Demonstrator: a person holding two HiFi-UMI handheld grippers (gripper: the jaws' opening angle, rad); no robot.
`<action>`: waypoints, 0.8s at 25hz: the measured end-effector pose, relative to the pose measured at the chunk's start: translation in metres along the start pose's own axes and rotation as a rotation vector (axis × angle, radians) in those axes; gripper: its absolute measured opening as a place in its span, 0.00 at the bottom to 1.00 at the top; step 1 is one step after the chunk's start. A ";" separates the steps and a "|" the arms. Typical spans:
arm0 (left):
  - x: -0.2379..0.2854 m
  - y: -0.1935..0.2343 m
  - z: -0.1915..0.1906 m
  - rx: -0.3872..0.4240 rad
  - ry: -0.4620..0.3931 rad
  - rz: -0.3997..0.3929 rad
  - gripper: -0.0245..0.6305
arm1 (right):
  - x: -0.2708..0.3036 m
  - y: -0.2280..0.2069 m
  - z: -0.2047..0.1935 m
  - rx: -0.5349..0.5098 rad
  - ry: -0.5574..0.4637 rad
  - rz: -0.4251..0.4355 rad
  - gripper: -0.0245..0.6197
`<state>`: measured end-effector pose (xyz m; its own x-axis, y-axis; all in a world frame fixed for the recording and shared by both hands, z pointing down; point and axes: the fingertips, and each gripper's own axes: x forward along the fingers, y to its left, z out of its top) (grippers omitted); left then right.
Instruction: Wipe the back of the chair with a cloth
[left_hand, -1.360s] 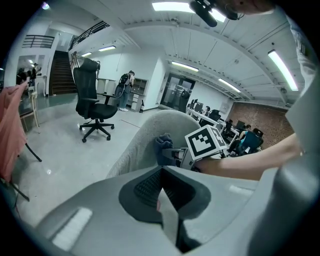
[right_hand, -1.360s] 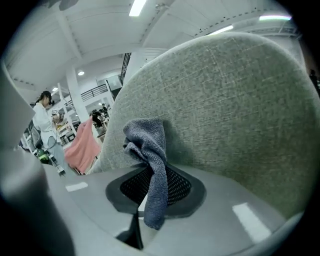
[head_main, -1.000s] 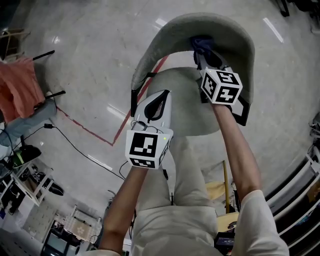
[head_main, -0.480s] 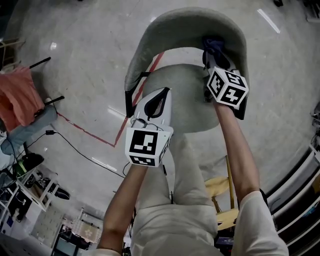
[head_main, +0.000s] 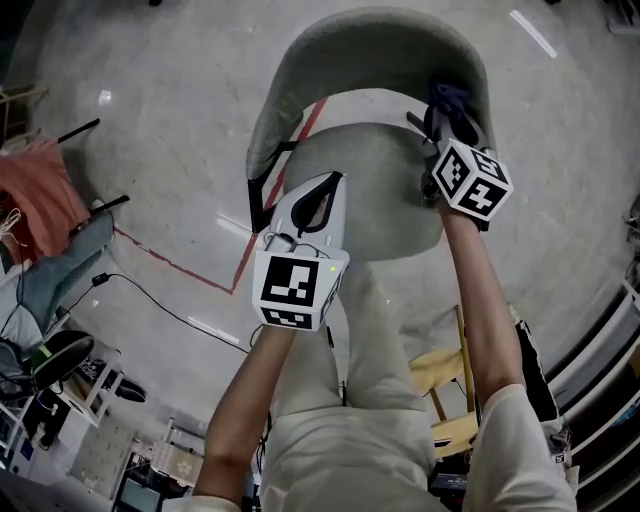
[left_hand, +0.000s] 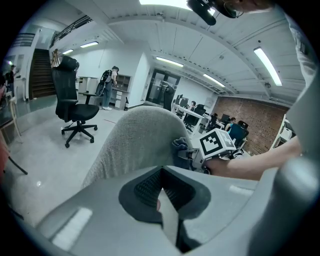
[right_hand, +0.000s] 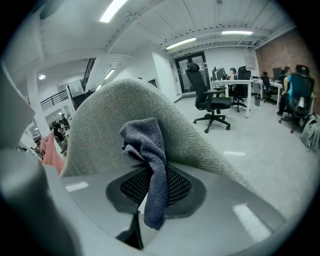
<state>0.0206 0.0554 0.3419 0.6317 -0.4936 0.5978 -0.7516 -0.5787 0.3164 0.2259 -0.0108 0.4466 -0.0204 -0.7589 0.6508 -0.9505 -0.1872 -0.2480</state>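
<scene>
The grey fabric chair back (head_main: 330, 50) curves round the round seat (head_main: 365, 200) below me. My right gripper (head_main: 447, 108) is shut on a dark blue cloth (head_main: 452, 97) and presses it against the inner right side of the back. In the right gripper view the cloth (right_hand: 149, 160) hangs bunched between the jaws, touching the chair back (right_hand: 115, 120). My left gripper (head_main: 322, 190) hovers over the seat's left part, shut with nothing in it. The left gripper view shows the chair back (left_hand: 135, 145), the cloth (left_hand: 180, 147) and the right gripper's marker cube (left_hand: 216, 143).
A red tape line (head_main: 175, 260) and a black cable (head_main: 150, 295) run over the glossy floor at left. An orange cloth (head_main: 35, 195) lies far left, a yellow stool (head_main: 440, 372) by my right leg. Black office chairs (left_hand: 75, 107) (right_hand: 210, 102) stand farther off.
My right gripper has slid the cloth rightward along the chair back, from near its middle to its right side. The left gripper has barely moved.
</scene>
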 end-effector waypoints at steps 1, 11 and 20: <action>0.000 0.000 0.000 0.000 0.000 -0.001 0.04 | -0.001 -0.002 0.000 0.006 -0.002 -0.007 0.17; -0.004 -0.007 -0.007 0.005 0.001 -0.018 0.04 | -0.020 -0.027 -0.012 0.065 -0.013 -0.111 0.17; -0.015 -0.007 -0.006 0.000 -0.009 -0.013 0.04 | -0.035 -0.031 -0.014 0.060 -0.006 -0.147 0.17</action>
<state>0.0152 0.0705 0.3353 0.6431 -0.4916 0.5872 -0.7433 -0.5853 0.3240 0.2522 0.0304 0.4412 0.1198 -0.7239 0.6794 -0.9227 -0.3338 -0.1930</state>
